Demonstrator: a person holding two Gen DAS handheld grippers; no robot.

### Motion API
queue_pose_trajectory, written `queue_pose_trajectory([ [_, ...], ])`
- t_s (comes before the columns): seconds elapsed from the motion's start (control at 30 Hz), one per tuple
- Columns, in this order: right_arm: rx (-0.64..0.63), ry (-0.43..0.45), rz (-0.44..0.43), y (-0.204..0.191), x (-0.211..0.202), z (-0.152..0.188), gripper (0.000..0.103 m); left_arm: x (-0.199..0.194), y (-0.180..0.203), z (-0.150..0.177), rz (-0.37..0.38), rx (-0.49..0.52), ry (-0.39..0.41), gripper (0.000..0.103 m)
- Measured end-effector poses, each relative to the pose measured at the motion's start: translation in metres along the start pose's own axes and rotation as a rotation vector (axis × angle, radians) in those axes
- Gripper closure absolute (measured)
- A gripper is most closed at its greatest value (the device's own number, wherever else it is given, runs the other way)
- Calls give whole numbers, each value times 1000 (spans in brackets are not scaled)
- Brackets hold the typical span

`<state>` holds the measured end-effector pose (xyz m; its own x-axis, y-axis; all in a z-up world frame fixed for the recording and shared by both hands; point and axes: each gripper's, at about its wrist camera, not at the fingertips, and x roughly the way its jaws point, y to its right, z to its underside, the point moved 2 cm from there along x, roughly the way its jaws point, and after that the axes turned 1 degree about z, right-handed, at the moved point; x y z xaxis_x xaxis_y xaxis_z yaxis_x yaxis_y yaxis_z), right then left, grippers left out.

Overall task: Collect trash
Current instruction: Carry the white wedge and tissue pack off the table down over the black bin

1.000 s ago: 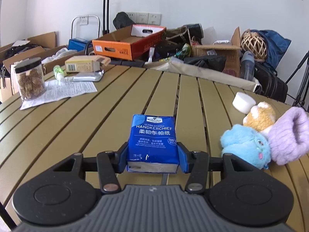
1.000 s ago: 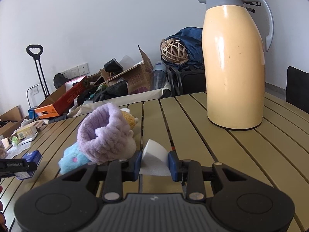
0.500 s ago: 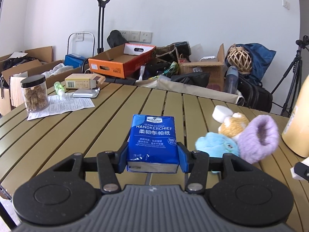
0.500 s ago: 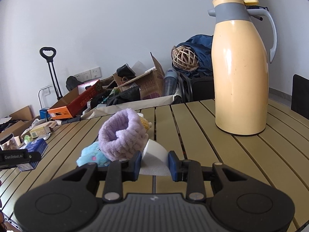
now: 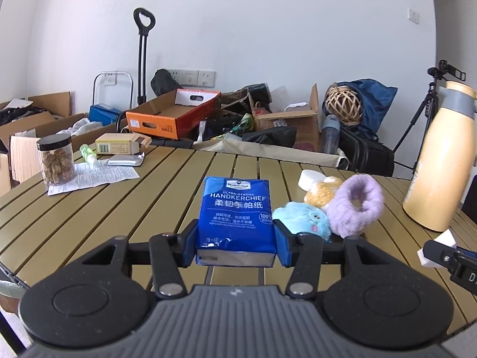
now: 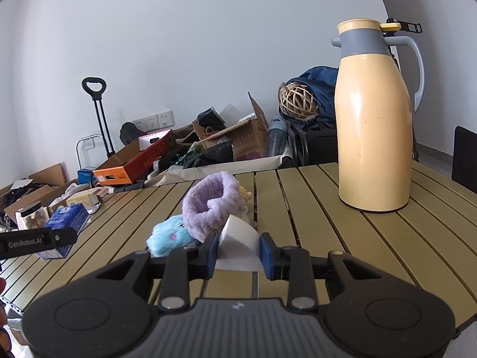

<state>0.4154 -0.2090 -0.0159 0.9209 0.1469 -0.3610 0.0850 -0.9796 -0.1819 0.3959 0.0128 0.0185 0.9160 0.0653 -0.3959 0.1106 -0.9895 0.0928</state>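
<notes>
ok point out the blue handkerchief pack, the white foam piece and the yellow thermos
blue handkerchief pack [image 5: 237,208], left wrist view, printed front face
white foam piece [image 6: 238,238], right wrist view, top face
yellow thermos [image 6: 372,137], right wrist view, body

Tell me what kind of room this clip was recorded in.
Probably a spare room or office used for storage: a slatted table stands before cardboard boxes and bags piled along a bare white wall, with a camera tripod nearby.

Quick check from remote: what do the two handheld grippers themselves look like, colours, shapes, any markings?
Both match: the left gripper and the right gripper have matte black linkage arms with silver pivot rivets, blue pads on the fingers, round black discs either side and a ribbed grey centre plate. White "GenRobot.AI" lettering runs along the left one's side. No cables or sleeves show.
</notes>
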Motion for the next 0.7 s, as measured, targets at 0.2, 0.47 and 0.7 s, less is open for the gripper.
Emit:
queue_pose_trajectory([
  [0.2,14,2,-3,-2,-22,15,74,-22,0,17,22,15,0,51],
  [0.47,-31,1,2,-12,-56,39,74,-57,-7,46,45,27,8,52],
  [0.7,-63,-49,-6,-19,-84,69,74,-90,-9,68,66,36,19,52],
])
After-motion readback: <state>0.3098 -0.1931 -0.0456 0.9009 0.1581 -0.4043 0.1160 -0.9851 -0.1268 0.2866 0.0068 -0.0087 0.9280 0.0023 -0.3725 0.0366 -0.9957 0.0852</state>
